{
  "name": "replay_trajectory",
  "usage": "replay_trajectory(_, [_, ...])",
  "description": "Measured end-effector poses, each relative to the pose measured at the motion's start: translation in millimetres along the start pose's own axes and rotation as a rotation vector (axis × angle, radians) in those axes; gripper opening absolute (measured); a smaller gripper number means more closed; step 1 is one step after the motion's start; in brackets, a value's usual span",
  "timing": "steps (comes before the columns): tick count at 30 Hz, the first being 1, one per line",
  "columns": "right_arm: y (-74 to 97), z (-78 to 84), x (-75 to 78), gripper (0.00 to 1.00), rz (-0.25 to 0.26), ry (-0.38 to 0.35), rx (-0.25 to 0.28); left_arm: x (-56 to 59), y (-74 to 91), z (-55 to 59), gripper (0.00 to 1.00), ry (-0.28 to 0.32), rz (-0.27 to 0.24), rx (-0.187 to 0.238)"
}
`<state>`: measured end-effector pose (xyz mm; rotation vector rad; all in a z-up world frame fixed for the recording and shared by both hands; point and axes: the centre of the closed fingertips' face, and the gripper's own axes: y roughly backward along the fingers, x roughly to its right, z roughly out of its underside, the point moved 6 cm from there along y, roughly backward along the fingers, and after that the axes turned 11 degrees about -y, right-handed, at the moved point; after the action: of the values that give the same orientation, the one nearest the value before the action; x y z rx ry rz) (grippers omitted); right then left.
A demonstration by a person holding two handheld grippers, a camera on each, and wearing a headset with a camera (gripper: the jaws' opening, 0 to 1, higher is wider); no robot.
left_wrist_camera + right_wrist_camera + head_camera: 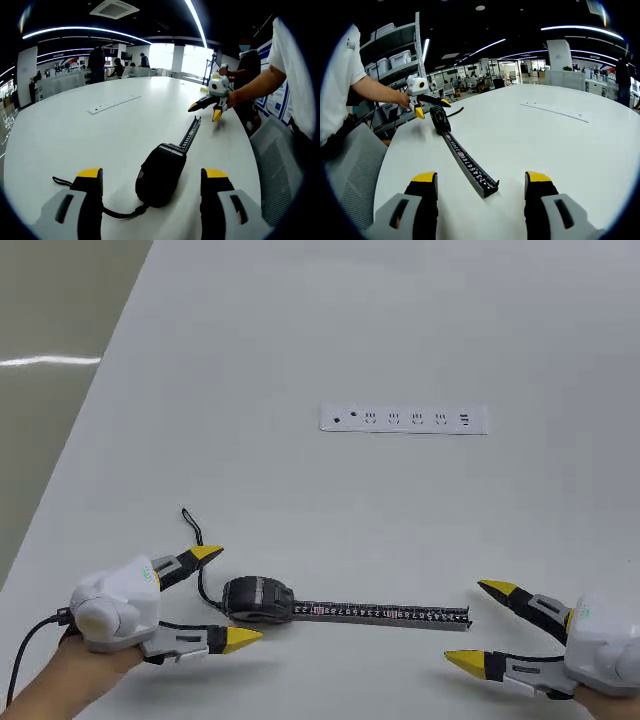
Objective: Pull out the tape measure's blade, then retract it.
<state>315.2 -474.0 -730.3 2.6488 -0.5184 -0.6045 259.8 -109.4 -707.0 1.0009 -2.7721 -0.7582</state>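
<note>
Head view: holds left gripper [230, 595] spread wide, grasping nothing, with tape measure [258, 600] lying on the table [300, 360] between its tips. Blade [390, 615] drawn out toward right gripper [478, 624], equally wide and empty.

Left gripper view: tape measure [162, 167] at the jaw mouth, untouched, strap [120, 214] trailing past one jaw.

Right gripper view: blade [470, 167] ending between the yellow tips, apart from both.

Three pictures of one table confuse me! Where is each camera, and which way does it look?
Head view: on the person's head, looking down at the tape measure, left gripper, right gripper, arms.
Left gripper view: on the left gripper, looking along the pulled-out blade toward the right gripper; own jaws below.
Right gripper view: on the right gripper, looking back the opposite way; own jaws below.
Both share the blade.
</note>
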Motion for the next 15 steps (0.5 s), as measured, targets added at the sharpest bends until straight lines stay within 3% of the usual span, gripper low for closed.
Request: replay_trajectory(15, [7.1,6.8,-9.9,0.7,0.066,-0.045,-0.012,8.2,9.3,-4.3,0.75,0.011,-0.05,0.0])
